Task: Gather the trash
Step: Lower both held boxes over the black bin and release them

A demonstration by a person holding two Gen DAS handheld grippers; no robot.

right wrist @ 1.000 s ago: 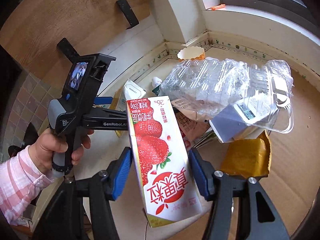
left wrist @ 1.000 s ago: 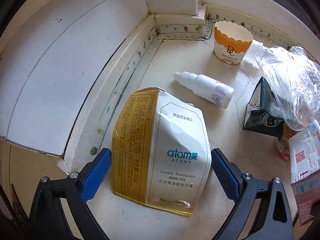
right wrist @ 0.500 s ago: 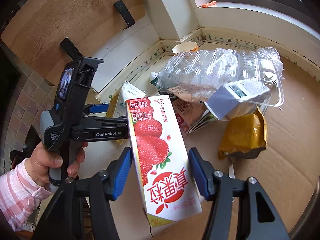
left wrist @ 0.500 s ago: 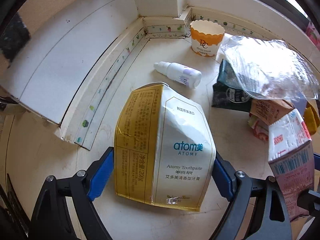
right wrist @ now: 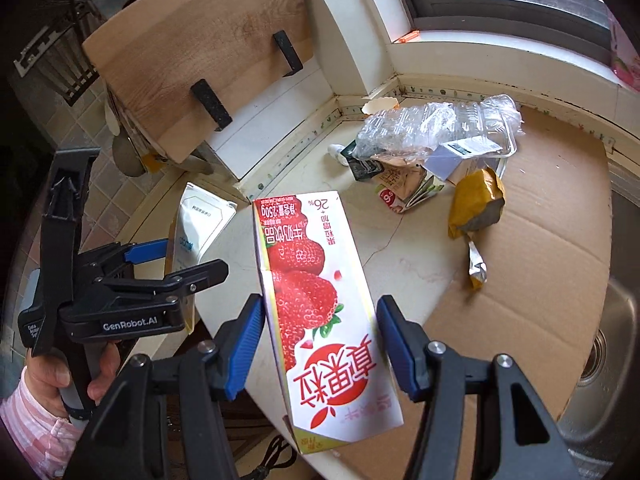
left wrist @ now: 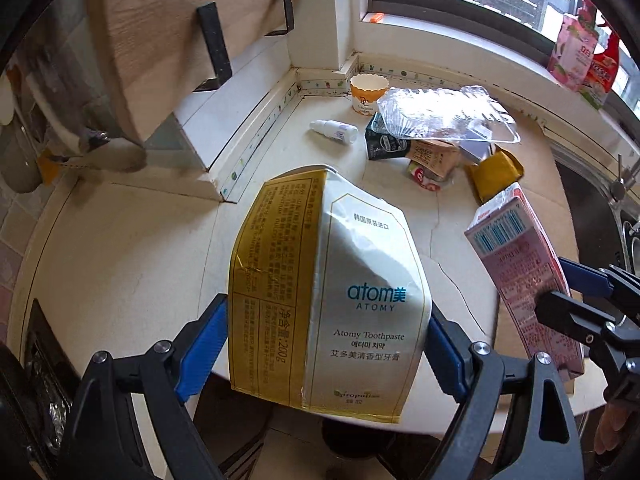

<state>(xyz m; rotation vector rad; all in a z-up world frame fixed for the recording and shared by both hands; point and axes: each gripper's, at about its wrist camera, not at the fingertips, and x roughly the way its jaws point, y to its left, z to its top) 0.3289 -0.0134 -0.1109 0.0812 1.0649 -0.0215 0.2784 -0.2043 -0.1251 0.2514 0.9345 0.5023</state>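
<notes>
My left gripper [left wrist: 326, 350] is shut on a gold-and-white Atomy toothpaste box [left wrist: 332, 288], held above the counter's front edge. My right gripper [right wrist: 320, 344] is shut on a strawberry milk carton [right wrist: 320, 312]; the carton also shows in the left wrist view [left wrist: 524, 276]. The left gripper with its box [right wrist: 200, 224] is at the left of the right wrist view. More trash lies further back: a clear plastic tray [left wrist: 444, 114], a paper cup [left wrist: 368, 92], a small white bottle [left wrist: 334, 131], a dark carton [left wrist: 384, 144], a yellow wrapper [right wrist: 476, 200].
Flat brown cardboard [right wrist: 540, 248] covers the right part of the cream counter [left wrist: 140, 248]. A sink [right wrist: 604, 344] lies at far right. A wooden board [right wrist: 208, 48] leans on the back wall. A window sill [left wrist: 460, 40] holds pink packets [left wrist: 576, 52].
Both grippers have pulled back and up from the trash pile with their boxes still held. The pile now looks farther away and the counter's front edge shows.
</notes>
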